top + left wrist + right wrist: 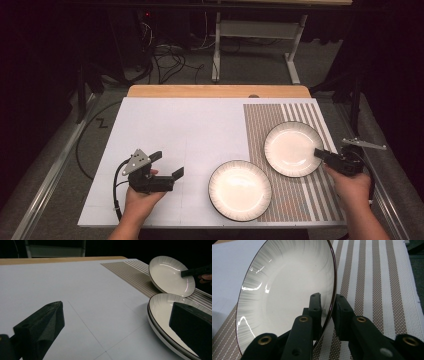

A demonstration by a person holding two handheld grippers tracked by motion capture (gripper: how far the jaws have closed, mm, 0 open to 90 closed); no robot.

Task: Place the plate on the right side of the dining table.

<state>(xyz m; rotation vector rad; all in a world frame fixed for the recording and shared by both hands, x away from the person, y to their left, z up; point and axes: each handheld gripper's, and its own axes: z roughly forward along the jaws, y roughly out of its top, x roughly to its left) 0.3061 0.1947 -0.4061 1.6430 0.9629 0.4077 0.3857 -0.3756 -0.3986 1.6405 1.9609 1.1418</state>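
We see the right tool (318, 152) clenched on the rim of the far plate (291, 147), which is tilted above the striped mat (300, 200). The left tool (166, 165) hovers released and holds nothing, just left of the near plate (239, 190), which lies flat on the worktop (175, 125), partly over the mat's edge.
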